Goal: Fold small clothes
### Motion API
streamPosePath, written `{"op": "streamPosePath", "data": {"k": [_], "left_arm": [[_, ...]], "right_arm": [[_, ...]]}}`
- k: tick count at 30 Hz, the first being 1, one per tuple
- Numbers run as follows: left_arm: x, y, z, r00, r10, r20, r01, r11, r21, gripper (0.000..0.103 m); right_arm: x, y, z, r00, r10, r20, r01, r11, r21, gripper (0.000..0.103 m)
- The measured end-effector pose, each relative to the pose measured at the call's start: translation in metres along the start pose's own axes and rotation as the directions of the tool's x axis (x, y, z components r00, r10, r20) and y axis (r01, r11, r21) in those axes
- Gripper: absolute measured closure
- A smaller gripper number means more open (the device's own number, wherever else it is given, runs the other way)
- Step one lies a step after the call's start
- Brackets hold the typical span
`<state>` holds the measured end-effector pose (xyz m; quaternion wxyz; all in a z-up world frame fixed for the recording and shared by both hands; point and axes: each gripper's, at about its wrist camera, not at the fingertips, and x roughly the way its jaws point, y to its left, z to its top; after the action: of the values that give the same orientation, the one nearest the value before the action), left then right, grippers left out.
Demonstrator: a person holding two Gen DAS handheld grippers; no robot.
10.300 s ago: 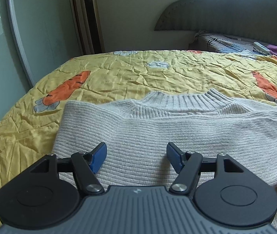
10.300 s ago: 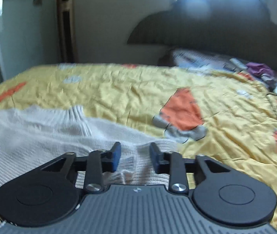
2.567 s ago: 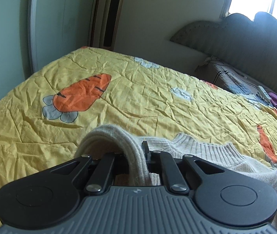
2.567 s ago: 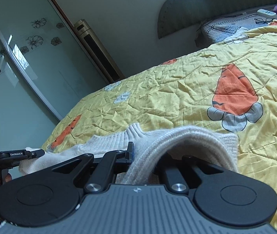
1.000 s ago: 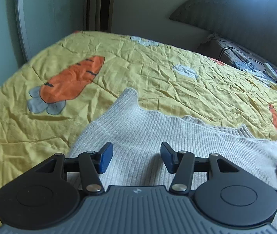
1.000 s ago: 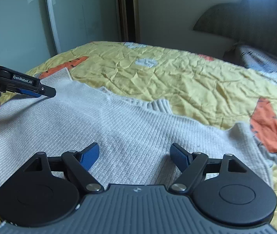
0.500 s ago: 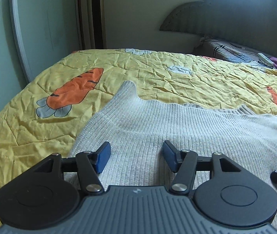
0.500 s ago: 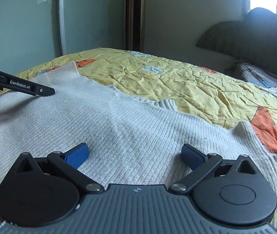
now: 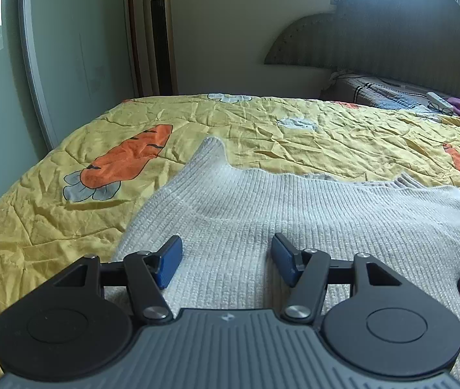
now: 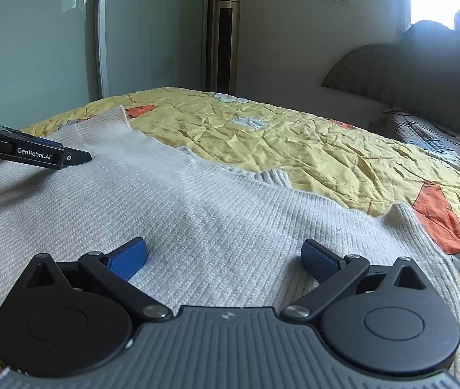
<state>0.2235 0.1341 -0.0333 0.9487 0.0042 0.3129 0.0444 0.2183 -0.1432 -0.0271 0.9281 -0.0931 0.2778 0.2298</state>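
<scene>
You had both claws spread empty over the cream sweater lying flat on the bed, left claw and right claw low, so pinching matching near corners evenly looked wisest.

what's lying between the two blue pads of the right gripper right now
Only the white knit sweater, lying flat on the yellow quilt. The right gripper stands open above it, its pads gripping nothing, as the right wrist view shows.
</scene>
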Motion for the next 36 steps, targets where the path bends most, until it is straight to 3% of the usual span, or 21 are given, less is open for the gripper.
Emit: {"op": "streamPosePath", "data": {"k": [9, 13, 15, 18, 21, 23, 24, 25, 28, 33, 36], "left_arm": [[-0.019, 0.007, 0.008, 1.0, -0.015, -0.002, 0.015, 1.0, 0.015, 0.042], [-0.025, 0.019, 0.01, 0.996, 0.091, -0.004, -0.091, 0.995, 0.039, 0.037], [-0.024, 0.033, 0.006, 0.994, 0.092, -0.053, -0.093, 0.996, -0.003, 0.037], [-0.028, 0.059, -0.007, 0.994, 0.022, -0.103, -0.034, 0.993, -0.115, 0.038], [-0.039, 0.083, -0.018, 0.989, -0.075, -0.128, 0.043, 0.97, -0.237, 0.038], [-0.047, 0.096, -0.025, 0.98, -0.142, -0.139, 0.096, 0.95, -0.297, 0.046], [-0.051, 0.098, -0.028, 0.973, -0.179, -0.145, 0.128, 0.942, -0.309, 0.059], [-0.055, 0.101, -0.03, 0.967, -0.205, -0.152, 0.149, 0.937, -0.317, 0.063], [-0.067, 0.096, -0.034, 0.966, -0.199, -0.162, 0.147, 0.947, -0.287, 0.064], [-0.08, 0.079, -0.038, 0.98, -0.129, -0.152, 0.099, 0.977, -0.187, 0.064], [-0.079, 0.077, -0.04, 0.981, -0.115, -0.156, 0.086, 0.98, -0.178, 0.064]], "right_arm": [[0.0, 0.001, 0.0, 1.0, -0.009, -0.007, 0.009, 1.0, 0.001, 0.001], [0.0, 0.002, 0.0, 1.0, -0.016, -0.005, 0.016, 1.0, -0.002, 0.001], [0.0, 0.003, 0.0, 1.0, -0.022, -0.006, 0.022, 1.0, -0.002, 0.001], [-0.001, 0.005, 0.0, 1.0, -0.029, -0.002, 0.029, 1.0, -0.01, 0.0], [0.0, 0.003, 0.0, 1.0, -0.025, -0.003, 0.025, 1.0, -0.004, 0.0], [0.0, 0.003, 0.0, 1.0, -0.025, -0.003, 0.025, 1.0, -0.005, 0.0], [0.0, 0.003, 0.0, 1.0, -0.025, -0.002, 0.025, 1.0, -0.005, 0.0], [0.0, 0.003, 0.0, 1.0, -0.025, -0.002, 0.025, 1.0, -0.005, 0.0], [0.0, 0.003, -0.001, 1.0, -0.026, -0.002, 0.026, 1.0, -0.005, 0.0], [0.0, 0.002, -0.001, 1.0, -0.03, 0.0, 0.03, 1.0, -0.005, 0.0], [0.0, 0.003, -0.001, 0.999, -0.036, -0.002, 0.036, 0.999, -0.004, 0.0]]}}
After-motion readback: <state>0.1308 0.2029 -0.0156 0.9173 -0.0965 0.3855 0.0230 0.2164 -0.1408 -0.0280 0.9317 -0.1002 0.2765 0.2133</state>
